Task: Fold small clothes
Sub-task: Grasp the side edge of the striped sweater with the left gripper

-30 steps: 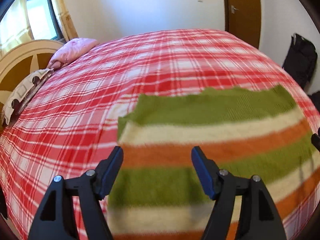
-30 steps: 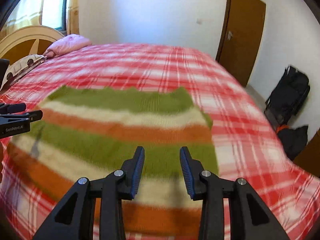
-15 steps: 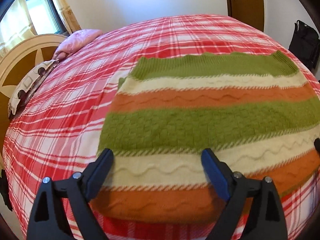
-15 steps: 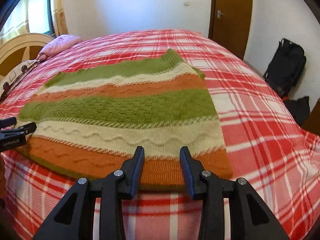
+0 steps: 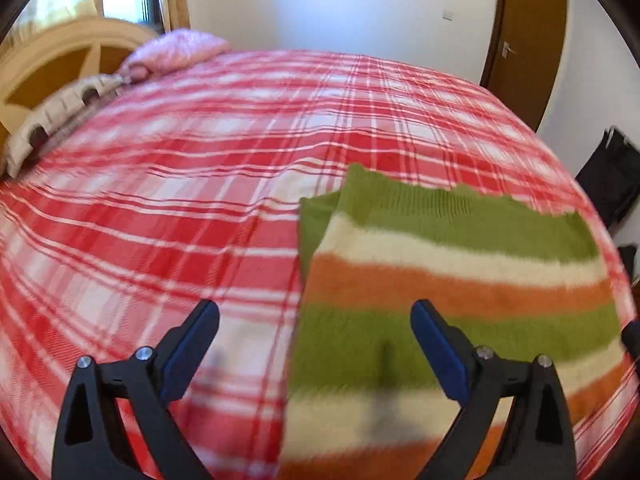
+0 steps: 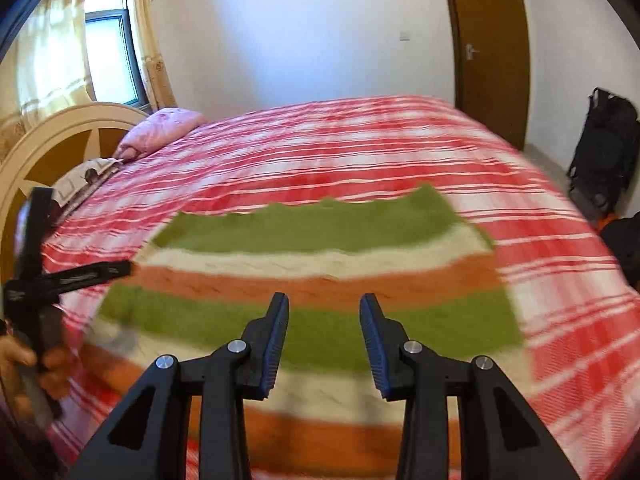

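On the plaid bed (image 5: 200, 208), a striped knit sweater (image 5: 460, 272) is spread flat at lower right beneath the left gripper (image 5: 316, 332), whose fingers have just been spread wide and empty; the right gripper (image 6: 324, 336) is held part-open, empty, above it.

left tool (image 5: 315, 312) jaws opened wider, empty

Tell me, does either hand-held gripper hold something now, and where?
Nothing is held. Left hand-held gripper and right hand-held gripper are open above the striped sweater.

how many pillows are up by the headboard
2. A pink pillow lies at the top of the bed beside the window, and a cream patterned pillow lies next to it against the wooden headboard. More may be hidden beyond the frame edge.
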{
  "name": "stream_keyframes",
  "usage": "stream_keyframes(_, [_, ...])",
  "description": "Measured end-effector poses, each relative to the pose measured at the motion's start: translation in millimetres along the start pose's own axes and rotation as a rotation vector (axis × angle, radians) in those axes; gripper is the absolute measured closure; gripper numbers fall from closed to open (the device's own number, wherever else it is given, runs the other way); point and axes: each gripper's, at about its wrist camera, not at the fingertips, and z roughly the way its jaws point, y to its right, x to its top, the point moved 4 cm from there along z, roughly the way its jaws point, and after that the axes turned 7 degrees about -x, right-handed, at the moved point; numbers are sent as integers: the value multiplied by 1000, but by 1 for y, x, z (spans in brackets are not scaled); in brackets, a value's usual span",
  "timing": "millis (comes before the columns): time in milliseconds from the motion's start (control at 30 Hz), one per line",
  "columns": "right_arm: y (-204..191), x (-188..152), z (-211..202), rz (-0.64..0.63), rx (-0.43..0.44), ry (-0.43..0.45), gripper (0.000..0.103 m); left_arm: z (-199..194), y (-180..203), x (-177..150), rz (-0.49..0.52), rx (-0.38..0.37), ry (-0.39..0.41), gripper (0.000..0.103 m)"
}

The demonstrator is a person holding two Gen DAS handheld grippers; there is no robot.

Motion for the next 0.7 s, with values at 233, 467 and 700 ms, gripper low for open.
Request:
stream_keyframes(233, [-69,-12,62,-55,65,-82,81,49,-3,-1,-134,-36,-88,16])
stream_keyframes(467, [-66,-27,74,-23,87,-98,81,51,1,-10,-103,-49,-44,12])
stream_keyframes(700, [-65,-27,78,-40,71,-96,81,54,4,-7,-85,-83,-38,25])
